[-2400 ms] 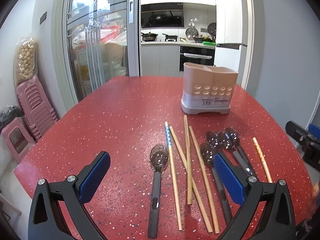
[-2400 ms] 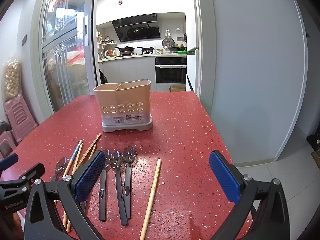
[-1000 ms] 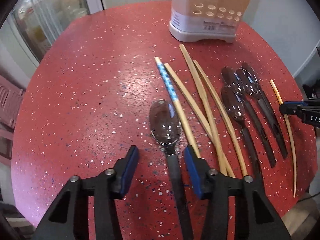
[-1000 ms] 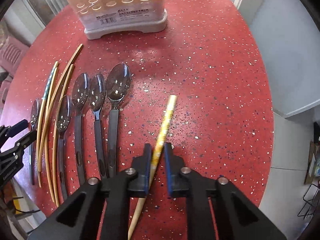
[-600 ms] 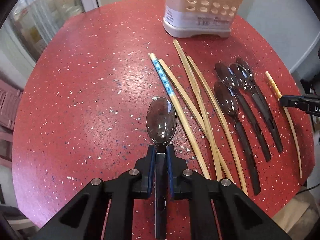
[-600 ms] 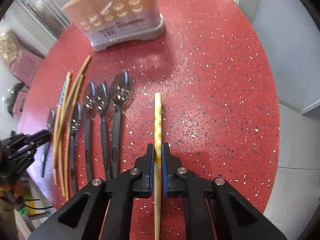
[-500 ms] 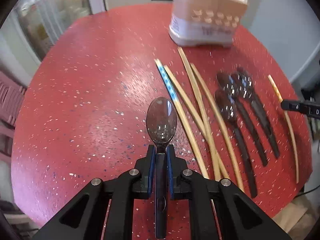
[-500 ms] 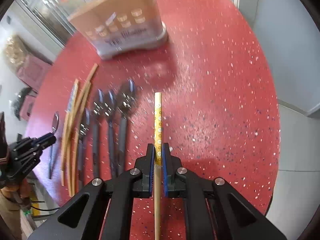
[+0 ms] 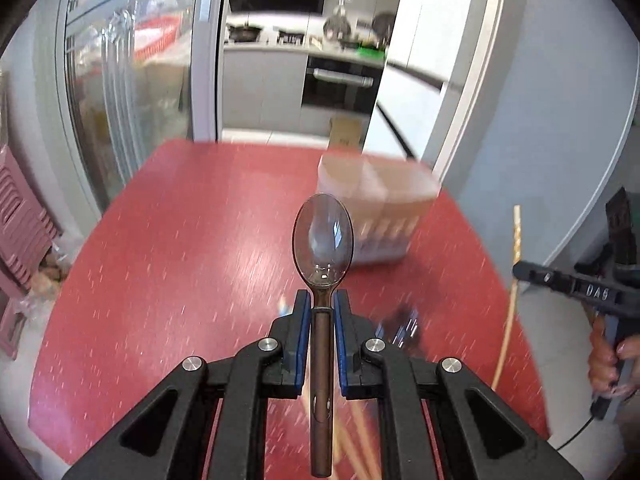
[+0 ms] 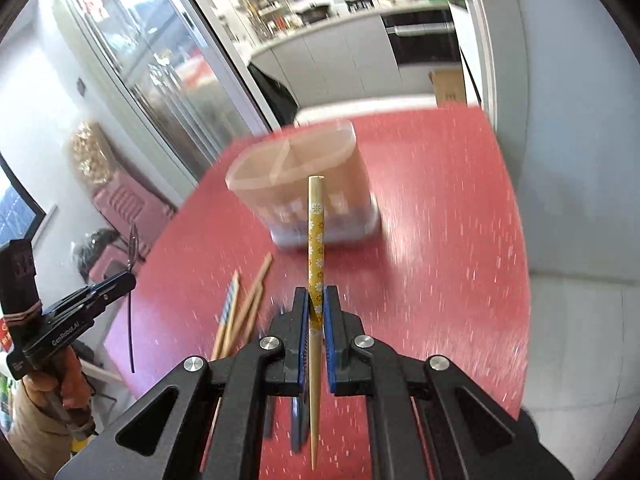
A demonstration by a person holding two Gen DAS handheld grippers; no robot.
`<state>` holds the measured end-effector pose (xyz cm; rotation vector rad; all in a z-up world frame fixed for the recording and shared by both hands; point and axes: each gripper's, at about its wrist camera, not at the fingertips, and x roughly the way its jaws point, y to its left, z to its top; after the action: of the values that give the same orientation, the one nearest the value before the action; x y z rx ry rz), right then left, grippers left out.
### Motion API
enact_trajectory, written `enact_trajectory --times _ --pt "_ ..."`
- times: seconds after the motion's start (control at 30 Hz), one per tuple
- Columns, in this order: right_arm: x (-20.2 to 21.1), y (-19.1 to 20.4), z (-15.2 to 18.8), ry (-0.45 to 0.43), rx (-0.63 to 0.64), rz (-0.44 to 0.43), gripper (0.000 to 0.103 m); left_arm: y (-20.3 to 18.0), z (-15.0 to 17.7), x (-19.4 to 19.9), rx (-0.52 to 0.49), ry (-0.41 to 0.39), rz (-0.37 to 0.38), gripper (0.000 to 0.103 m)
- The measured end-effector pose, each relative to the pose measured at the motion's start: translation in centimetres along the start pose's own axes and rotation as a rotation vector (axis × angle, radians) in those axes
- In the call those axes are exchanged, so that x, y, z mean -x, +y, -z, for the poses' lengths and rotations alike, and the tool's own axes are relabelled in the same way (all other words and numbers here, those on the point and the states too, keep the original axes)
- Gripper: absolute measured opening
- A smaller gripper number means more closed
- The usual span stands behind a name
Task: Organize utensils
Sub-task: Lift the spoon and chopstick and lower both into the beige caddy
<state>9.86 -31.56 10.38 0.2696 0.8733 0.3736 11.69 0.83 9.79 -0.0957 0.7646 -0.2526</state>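
Note:
My left gripper [image 9: 321, 300] is shut on the dark handle of a clear brown spoon [image 9: 322, 242], held in the air with its bowl pointing toward the beige utensil holder [image 9: 376, 200]. My right gripper [image 10: 316, 298] is shut on a yellow flower-patterned chopstick [image 10: 316, 240], also lifted, its tip in line with the utensil holder [image 10: 304, 184]. The left wrist view shows the right gripper [image 9: 520, 270] and its chopstick [image 9: 514, 280] at the right edge. In the right wrist view the left gripper [image 10: 128, 276] holds the spoon [image 10: 131, 300] at the left.
Several wooden chopsticks [image 10: 244, 304] lie on the red speckled table [image 9: 180, 240] below; more spoons [image 9: 404, 328] show blurred. The table's right edge drops to the floor [image 10: 580, 320]. Pink stools [image 9: 20, 232] stand at the left. A hand [image 9: 612, 360] grips the right tool.
Both grippers closed on their utensils, the left on the spoon and the right on the patterned chopstick, then rose off the table and tilted up toward the holder.

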Motion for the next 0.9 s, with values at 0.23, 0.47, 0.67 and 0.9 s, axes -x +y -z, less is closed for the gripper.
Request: enact_trajectory --times 0.23,0.47,0.67,0.9 --pt "1.1 2.0 -7.5 -0.133 0.036 0.0 0.008 -1.3 -6.5 -1.0 0.036 -0.129 0.033 0.04" --pt "1.4 4.2 -14.6 -0.286 0.086 0.031 0.008 -1.8 -12.0 -4.0 0.075 -0.256 0.045 0.04" --pt "-0.9 6.2 -18.0 -0.364 0.159 0.06 0.008 -2.2 -14.6 -8.0 0.09 -0.307 0.045 0.04" --pt "-5.6 6.3 -19.2 -0.405 0.233 0.084 0.008 -2.0 -15.2 -12.6 0.1 -0.335 0.045 0.04"
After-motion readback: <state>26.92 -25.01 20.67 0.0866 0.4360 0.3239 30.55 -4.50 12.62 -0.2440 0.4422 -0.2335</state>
